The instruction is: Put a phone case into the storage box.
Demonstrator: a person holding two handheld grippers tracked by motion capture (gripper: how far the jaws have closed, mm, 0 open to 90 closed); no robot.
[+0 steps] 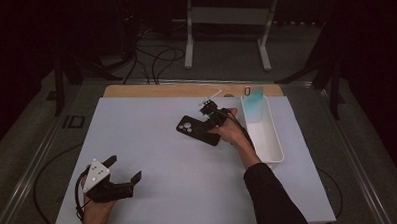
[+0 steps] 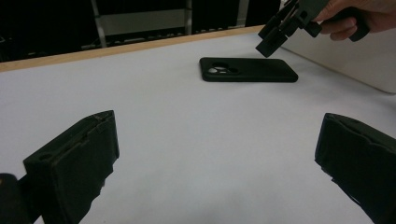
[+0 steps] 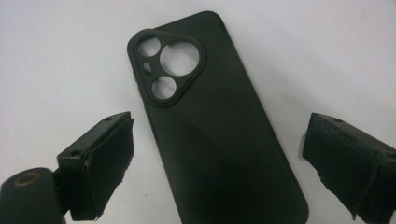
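Above the black phone case (image 3: 205,126), my right gripper (image 3: 219,163) hangs released. Left gripper (image 1: 119,171) rests released on the bench (image 1: 179,192). Closing off-centre could skid the flat case.

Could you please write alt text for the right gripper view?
A matte black phone case lies flat, back up, on a white table surface, its camera cutouts at the far end. The right gripper has its two black jaws spread open on either side of the case.

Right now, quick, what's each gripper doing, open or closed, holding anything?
Left gripper: open, holding nothing, low over the white table mat.
Right gripper: open, fingers either side of the flat black rubbery phone case, not gripping it.
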